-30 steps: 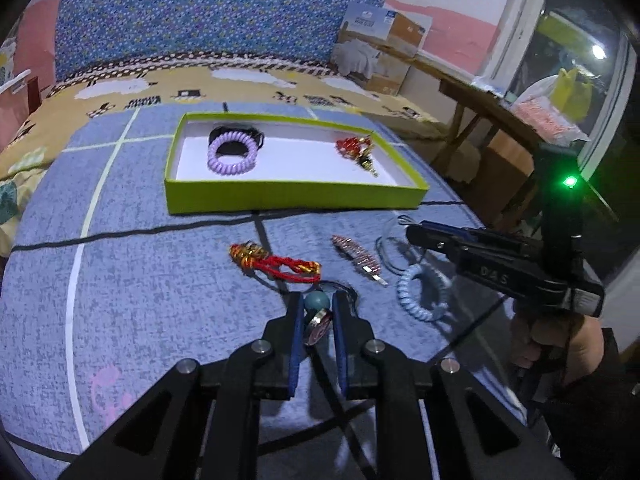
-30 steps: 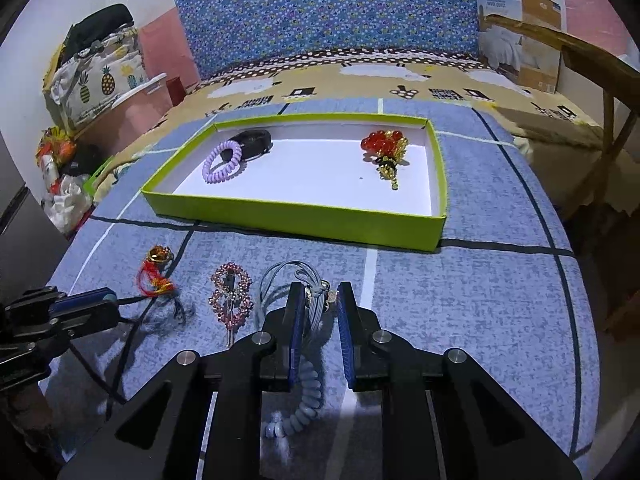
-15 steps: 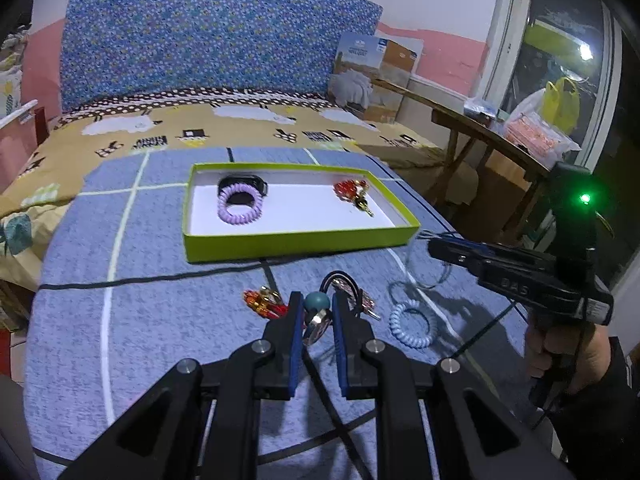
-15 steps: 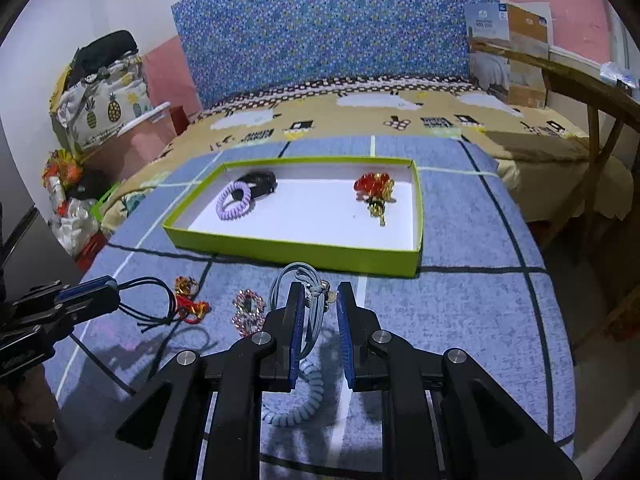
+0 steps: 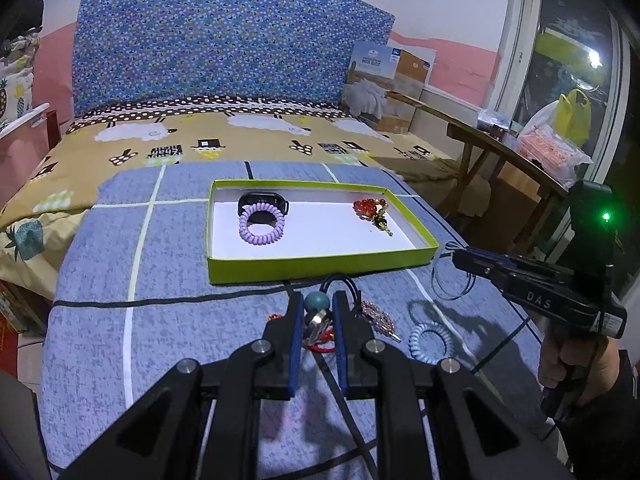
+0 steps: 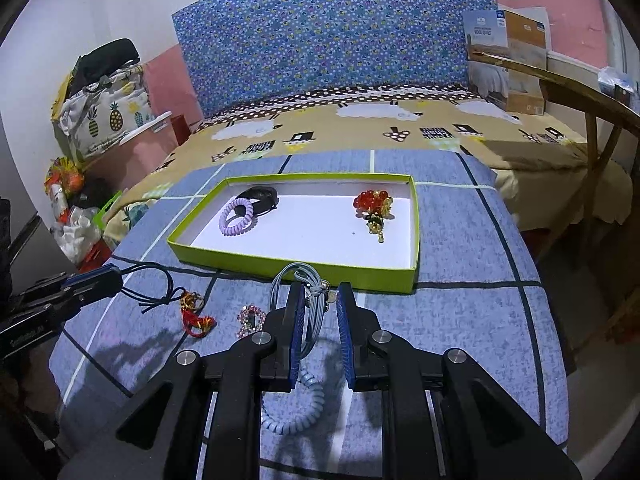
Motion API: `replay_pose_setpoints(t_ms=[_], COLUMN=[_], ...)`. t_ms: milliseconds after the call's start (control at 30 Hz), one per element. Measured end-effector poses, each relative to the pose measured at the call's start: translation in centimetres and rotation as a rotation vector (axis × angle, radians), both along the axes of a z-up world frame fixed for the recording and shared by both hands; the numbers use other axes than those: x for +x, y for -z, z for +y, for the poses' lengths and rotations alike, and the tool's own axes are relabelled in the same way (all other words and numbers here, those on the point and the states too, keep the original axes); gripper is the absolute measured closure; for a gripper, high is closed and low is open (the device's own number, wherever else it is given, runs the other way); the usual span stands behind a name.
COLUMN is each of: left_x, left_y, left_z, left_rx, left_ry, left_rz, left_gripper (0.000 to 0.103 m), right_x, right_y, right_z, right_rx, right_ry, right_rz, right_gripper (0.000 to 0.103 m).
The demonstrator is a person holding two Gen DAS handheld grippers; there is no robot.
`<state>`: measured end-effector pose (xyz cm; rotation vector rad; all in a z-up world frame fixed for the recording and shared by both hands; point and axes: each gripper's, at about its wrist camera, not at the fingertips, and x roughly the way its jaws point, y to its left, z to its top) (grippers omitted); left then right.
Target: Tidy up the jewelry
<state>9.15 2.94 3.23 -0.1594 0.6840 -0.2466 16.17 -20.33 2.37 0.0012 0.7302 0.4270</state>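
Note:
A green tray (image 5: 316, 270) (image 6: 288, 264) holds a purple coil band (image 5: 262, 226) (image 6: 236, 222), a black band (image 5: 264, 201) and a red-gold brooch (image 5: 372, 210) (image 6: 372, 206). My left gripper (image 5: 317, 306) is shut on a black cord necklace with a teal bead (image 5: 317, 301), held above the blue cloth. My right gripper (image 6: 318, 300) is shut on a grey-blue cord necklace (image 6: 298, 276), lifted in front of the tray. On the cloth lie a red tassel charm (image 6: 194, 316), a pink rhinestone clip (image 6: 250, 318) (image 5: 378, 316) and a light-blue coil band (image 5: 430, 344) (image 6: 292, 412).
The blue grid cloth (image 5: 172, 320) covers a bed with a yellow sheep-print sheet (image 5: 240, 140). A blue patterned headboard (image 5: 224, 48) stands behind. A wooden table (image 5: 500, 148) with bags is at the right. Bags (image 6: 104, 108) pile at the left.
Both grippers have risen and pulled back from the cloth, each carrying its necklace. The tray and loose pieces look farther away.

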Motion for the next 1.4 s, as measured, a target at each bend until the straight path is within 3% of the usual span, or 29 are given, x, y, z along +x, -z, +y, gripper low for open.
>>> replay_pose_setpoints(t_ms=[500,733,1100,1400], left_x=[4.2,7.1,11.6,12.9], left_y=[0.1,0.1,1.8,4.4], left_z=[0.8,1.1,2.1,1.7], left_rx=[0.01,0.053,0.098,0.115], left_ry=[-0.024,-0.047,-0.077,-0.065], left_rz=[0.016,0.01,0.041,0.116], left_gripper=[0.088,0.088,0.088,0.088], right_x=[3.3,5.9,11.4,12.4], right_y=[-0.1,-0.3,2.2,4.6], right_z=[-0.6,-0.6,-0.1,0.4], right_rx=[0.012,0.013,-0.021,-0.069], right_ry=[0.024,0.03,0.063,0.062], right_rz=[0.011,0.002,0.081,0.138], right_gripper=[0.086,0.086,0.086,0.086])
